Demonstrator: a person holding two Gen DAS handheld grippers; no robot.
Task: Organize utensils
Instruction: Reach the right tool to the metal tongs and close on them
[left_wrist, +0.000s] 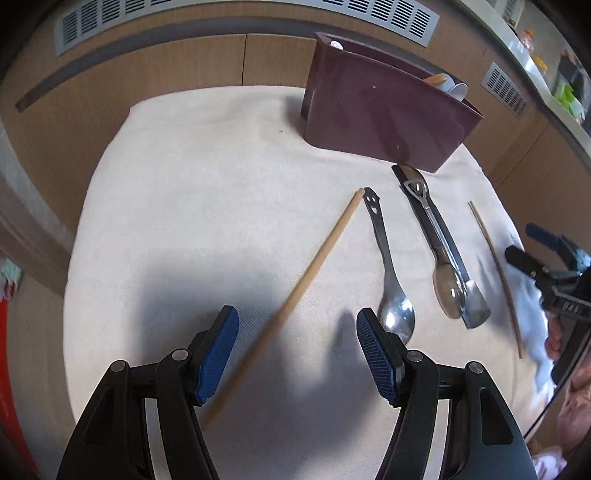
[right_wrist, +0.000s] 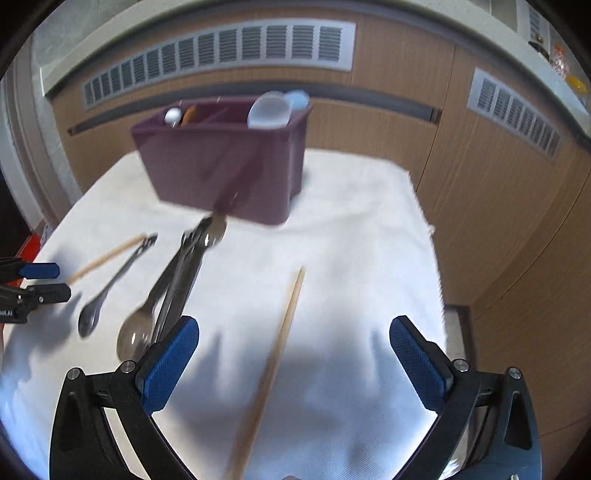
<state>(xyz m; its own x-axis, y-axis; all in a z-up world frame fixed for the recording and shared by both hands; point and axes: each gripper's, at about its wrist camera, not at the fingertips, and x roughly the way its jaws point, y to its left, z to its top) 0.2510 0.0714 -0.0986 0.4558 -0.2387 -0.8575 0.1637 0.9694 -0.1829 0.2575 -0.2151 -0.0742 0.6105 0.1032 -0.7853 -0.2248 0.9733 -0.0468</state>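
Note:
A maroon utensil caddy (left_wrist: 384, 110) stands at the far side of a white cloth (left_wrist: 207, 206); it also shows in the right wrist view (right_wrist: 225, 166). On the cloth lie a wooden chopstick (left_wrist: 314, 269), a small steel spoon (left_wrist: 391, 291), tongs with a spoon on them (left_wrist: 443, 251) and a second chopstick (left_wrist: 495, 269). My left gripper (left_wrist: 297, 332) is open, low over the first chopstick. My right gripper (right_wrist: 293, 354) is open over the second chopstick (right_wrist: 280, 339), with the tongs (right_wrist: 173, 288) and the small spoon (right_wrist: 107, 291) to its left.
The caddy holds white spoons (right_wrist: 267, 109) and an orange utensil (right_wrist: 188, 114). Wooden cabinets with vent grilles (right_wrist: 221, 51) stand behind the table. The cloth's right edge (right_wrist: 432, 236) drops off. A red object (left_wrist: 11, 332) is at the far left.

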